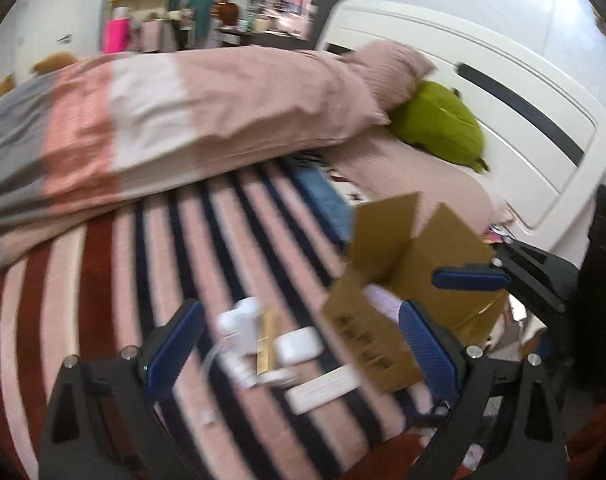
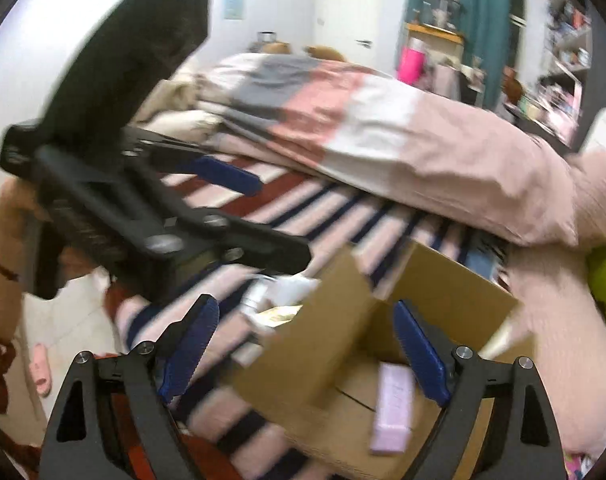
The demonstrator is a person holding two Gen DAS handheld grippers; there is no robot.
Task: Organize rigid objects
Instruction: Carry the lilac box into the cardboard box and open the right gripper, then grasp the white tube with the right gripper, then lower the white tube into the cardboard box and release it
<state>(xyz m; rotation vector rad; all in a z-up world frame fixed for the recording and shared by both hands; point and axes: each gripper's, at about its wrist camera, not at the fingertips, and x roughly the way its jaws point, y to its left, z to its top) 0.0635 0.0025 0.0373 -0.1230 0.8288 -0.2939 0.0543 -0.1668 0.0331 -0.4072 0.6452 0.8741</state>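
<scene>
No readable text anywhere. Dark printed marks on the outer flap of the cardboard box (image 1: 367,344), just beside the right finger of the left gripper (image 1: 303,344), but too blurred to read. Faint grey line of print on the flat white box (image 1: 323,392) lying between the same fingers, also not legible. Some pale lettering perhaps on the pink box (image 2: 393,408) inside the carton, just left of the right finger of the right gripper (image 2: 307,344); cannot be made out. Small poster (image 2: 234,3) on the far wall, unreadable.
</scene>
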